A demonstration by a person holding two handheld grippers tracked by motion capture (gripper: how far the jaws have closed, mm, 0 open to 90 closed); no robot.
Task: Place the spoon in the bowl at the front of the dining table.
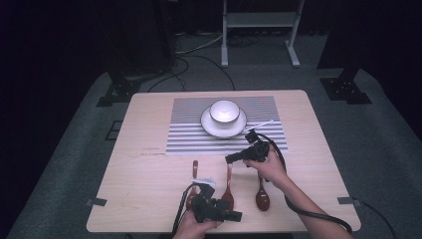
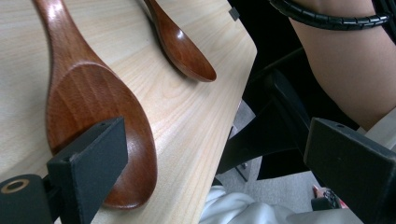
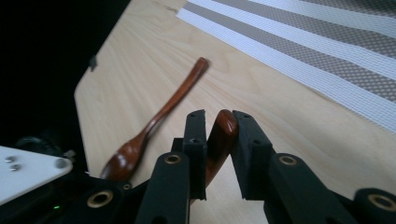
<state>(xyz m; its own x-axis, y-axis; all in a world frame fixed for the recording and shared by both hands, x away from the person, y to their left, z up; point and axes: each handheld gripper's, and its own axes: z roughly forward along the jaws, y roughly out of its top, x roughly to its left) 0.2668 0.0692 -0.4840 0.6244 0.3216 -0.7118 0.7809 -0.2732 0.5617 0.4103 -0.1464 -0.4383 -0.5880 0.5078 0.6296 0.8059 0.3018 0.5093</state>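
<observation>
At the near edge of the table (image 1: 149,199), the left hand-held gripper (image 1: 226,215) lay low with its jaws spread wide, grasping nothing; in the left gripper view one jaw sat just in front of the bowl of the middle spoon (image 2: 100,135), the other hung past the table edge. Three wooden spoons lay side by side with bowls toward the person and handles pointing away: the left spoon (image 1: 193,186), the middle one, and the right spoon (image 1: 262,196). The right hand-held gripper (image 1: 234,159) was a little farther out, at the far end of the middle spoon's handle, and in the right gripper view its jaws stood close on either side of the handle tip (image 3: 223,128); it looked clenched on the handle or very nearly so. The handle's long axis ran roughly along the jaws, so a lift would likely tip the spoon up by its handle end. The right hand was plainly the nearer one for that. Beyond lay the striped mat (image 1: 189,142), carrying a plate (image 1: 208,125) with a white bowl (image 1: 224,111); nothing stood between spoon and bowl.
</observation>
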